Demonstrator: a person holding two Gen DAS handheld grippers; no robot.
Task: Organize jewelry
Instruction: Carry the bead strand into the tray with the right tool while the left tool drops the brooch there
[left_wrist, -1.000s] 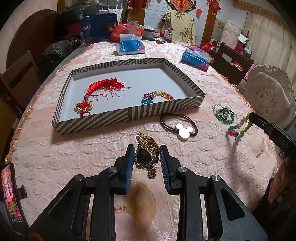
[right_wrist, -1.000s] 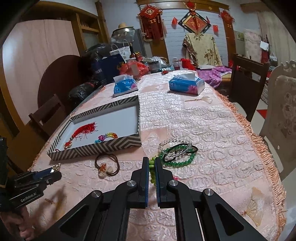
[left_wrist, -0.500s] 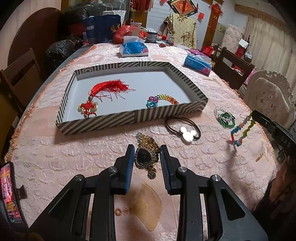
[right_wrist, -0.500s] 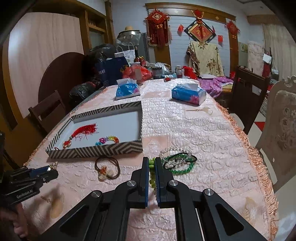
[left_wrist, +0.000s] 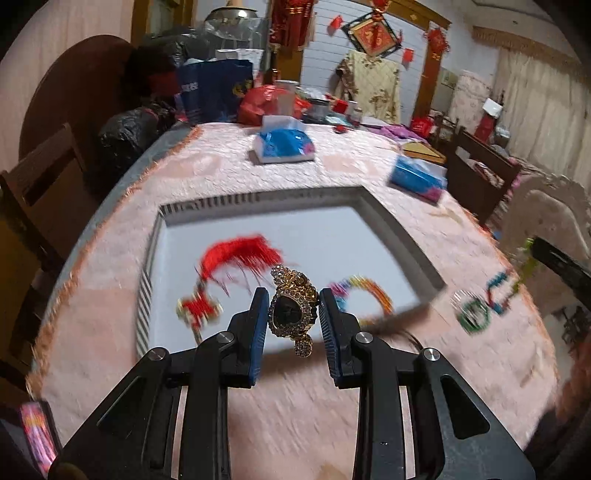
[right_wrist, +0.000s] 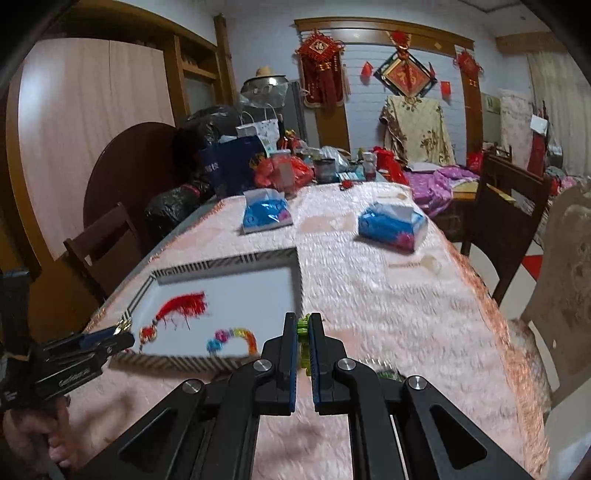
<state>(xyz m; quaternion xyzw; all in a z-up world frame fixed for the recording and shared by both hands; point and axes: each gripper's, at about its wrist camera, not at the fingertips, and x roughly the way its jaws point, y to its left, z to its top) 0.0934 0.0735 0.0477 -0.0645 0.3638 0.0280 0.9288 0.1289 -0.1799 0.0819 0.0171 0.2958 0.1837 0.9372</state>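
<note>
My left gripper (left_wrist: 293, 314) is shut on a gold rhinestone brooch (left_wrist: 292, 312) with a dark heart stone, held in the air over the near edge of the striped tray (left_wrist: 151, 254). In the tray lie a red tassel knot (left_wrist: 236, 254) and a rainbow bead bracelet (left_wrist: 369, 290). My right gripper (right_wrist: 303, 332) is shut on a multicoloured bead string (right_wrist: 303, 347); from the left wrist view that string (left_wrist: 502, 288) hangs off the right gripper's tip at the right edge. The left gripper (right_wrist: 110, 338) shows low left in the right wrist view, beside the tray (right_wrist: 184, 360).
Green and clear bracelets (left_wrist: 472, 314) lie on the pink tablecloth (left_wrist: 314, 413) right of the tray. Two blue tissue packs (right_wrist: 267, 214) (right_wrist: 391, 223) sit farther back. Bags and clutter crowd the far end. Wooden chairs (right_wrist: 107, 240) stand around the table.
Both grippers rose and moved forward toward the tray. The brooch came off the cloth and now hangs over the tray's near edge. The bead string lifted away from the bracelets.
</note>
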